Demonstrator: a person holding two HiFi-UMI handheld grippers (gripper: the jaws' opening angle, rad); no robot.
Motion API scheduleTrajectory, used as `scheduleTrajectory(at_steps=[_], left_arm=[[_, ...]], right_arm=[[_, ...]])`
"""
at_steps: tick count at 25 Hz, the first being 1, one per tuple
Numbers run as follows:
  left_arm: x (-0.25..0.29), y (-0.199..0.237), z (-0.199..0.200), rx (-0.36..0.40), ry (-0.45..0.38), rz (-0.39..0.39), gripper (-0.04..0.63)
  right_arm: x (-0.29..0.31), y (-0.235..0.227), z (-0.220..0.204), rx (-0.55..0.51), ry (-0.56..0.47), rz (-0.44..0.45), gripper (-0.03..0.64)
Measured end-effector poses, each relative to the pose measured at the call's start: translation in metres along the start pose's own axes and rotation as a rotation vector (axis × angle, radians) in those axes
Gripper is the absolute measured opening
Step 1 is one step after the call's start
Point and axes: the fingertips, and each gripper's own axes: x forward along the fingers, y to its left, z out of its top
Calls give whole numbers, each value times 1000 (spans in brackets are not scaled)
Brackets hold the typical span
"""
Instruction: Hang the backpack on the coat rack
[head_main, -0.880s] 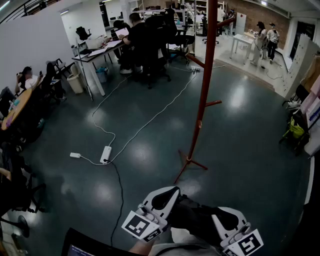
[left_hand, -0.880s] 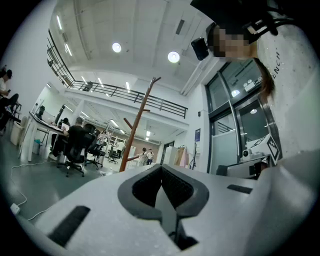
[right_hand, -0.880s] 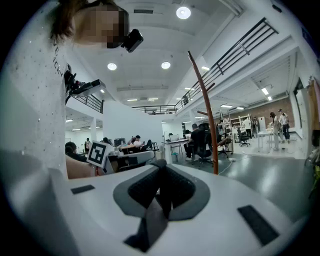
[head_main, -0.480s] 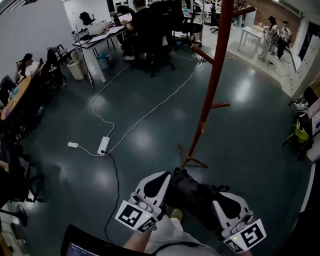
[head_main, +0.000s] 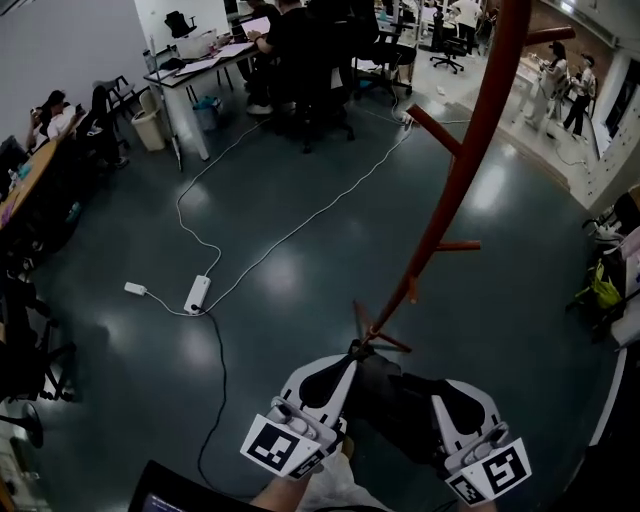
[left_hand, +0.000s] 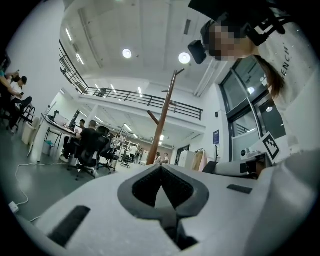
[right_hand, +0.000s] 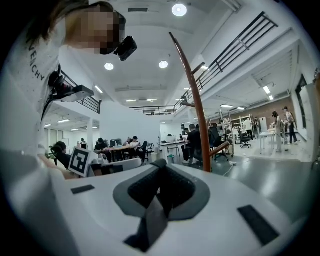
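Note:
A tall red coat rack (head_main: 450, 190) leans across the head view, with side pegs and its feet on the dark floor just beyond my grippers. It also shows ahead as a red coat rack (left_hand: 161, 120) in the left gripper view and as a curved red coat rack (right_hand: 196, 100) in the right one. A black backpack (head_main: 395, 405) hangs low between both grippers. My left gripper (head_main: 340, 368) is shut at the bag's left side, and my right gripper (head_main: 445, 395) is shut at its right side. A dark strap (right_hand: 150, 225) comes out from between the right jaws.
A white power strip (head_main: 195, 294) with long cables lies on the floor to the left. Desks (head_main: 200, 70) with seated people and office chairs fill the back left. A green bag (head_main: 600, 285) and clutter line the right wall. More people stand at the far right.
Both grippers and the backpack have come closer to the coat rack. Its feet now stand just in front of the grippers, and the pole looms larger.

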Motion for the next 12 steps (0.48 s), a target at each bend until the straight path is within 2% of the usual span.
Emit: scheduleTrajectory(at_steps=[7,12], left_arm=[[34,26,-37,-20,26,7,9],[67,33,-54,25,47,-11,9]], right_arm=[[53,-34,-25,-21,32,-51,43],[88,-56,-35,3,36,-67,43]])
